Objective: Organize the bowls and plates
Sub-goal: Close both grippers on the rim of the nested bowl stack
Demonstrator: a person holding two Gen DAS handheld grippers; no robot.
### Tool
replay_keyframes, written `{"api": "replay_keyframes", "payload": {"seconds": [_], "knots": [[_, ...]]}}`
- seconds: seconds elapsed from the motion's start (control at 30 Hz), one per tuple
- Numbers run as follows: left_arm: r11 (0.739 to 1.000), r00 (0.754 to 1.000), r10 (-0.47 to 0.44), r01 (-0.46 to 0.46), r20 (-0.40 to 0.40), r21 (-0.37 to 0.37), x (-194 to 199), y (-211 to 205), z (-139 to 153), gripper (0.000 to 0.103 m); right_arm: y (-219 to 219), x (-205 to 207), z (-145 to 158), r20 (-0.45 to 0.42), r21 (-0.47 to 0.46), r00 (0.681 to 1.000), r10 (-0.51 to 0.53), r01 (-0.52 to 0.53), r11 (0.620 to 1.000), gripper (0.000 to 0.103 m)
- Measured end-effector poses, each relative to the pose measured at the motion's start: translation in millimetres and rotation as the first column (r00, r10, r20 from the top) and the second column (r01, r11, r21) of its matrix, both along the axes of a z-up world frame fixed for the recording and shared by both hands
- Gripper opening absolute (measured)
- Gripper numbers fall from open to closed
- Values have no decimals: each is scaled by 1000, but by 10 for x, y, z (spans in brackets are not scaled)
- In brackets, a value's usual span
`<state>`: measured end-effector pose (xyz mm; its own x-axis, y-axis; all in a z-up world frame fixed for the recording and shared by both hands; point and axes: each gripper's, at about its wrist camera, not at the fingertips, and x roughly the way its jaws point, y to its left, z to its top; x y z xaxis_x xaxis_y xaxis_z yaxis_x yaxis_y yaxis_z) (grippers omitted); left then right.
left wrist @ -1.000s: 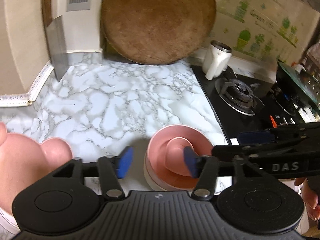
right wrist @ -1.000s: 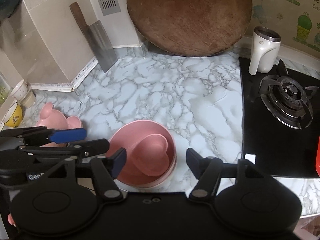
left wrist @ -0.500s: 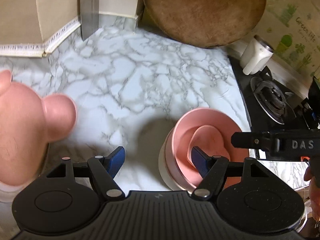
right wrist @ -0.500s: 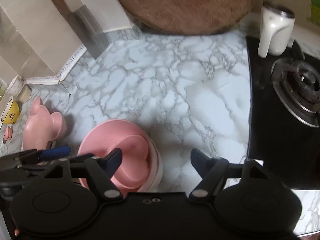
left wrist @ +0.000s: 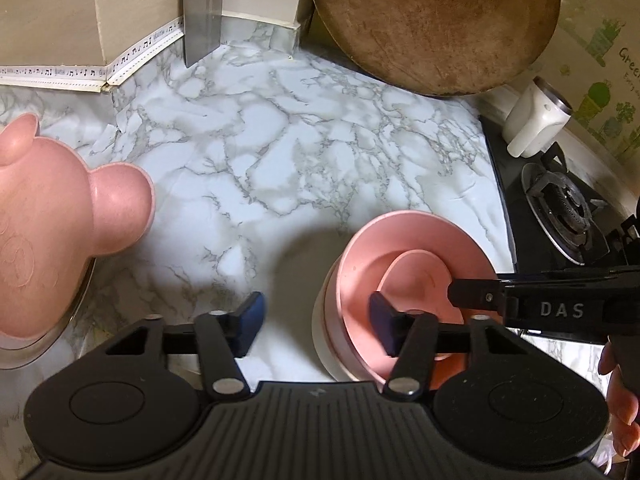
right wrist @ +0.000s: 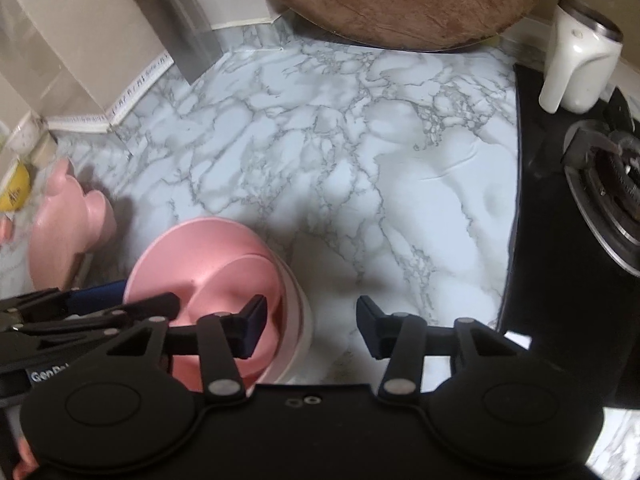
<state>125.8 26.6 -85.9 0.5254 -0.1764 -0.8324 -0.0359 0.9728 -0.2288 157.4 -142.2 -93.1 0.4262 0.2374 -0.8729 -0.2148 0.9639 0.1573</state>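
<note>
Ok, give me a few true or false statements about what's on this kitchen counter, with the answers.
1. A heart-shaped pink dish sits inside the pink bowl. True.
2. The round wooden board lies flat on the counter. False: it stands on edge, leaning at the back.
3. The white mug stands near the gas burner. True.
4. The bear-shaped plate is blue. False: it is pink.
</note>
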Motion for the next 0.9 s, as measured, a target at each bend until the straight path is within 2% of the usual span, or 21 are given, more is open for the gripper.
{"api": "replay_keyframes", "payload": {"seconds": [0.2,0.33,0.6,0.77,0.9], "knots": [[1000,999,-18,18,-37,2,4,-91,-56,30,36,9,11,-13,10,1000,21,-21,1000,36],[1000,999,-19,19,-41,-13,2,-118,-74,23,4,1,56,-21,28,1000,13,-13,1000,32],[1000,999,-22,22,-39,-5,16,-134,-75,22,128,-27,68,-8,-80,998,66,-66,995,29],[1000,999,-21,21,-38,-8,14,-134,-76,21,129,-6,-62,-62,-42,996,56,-59,997,29],[1000,999,-22,22,-36,-11,20,-132,-80,20,145,-29,-114,-81,-7,996,47,-47,999,21]]}}
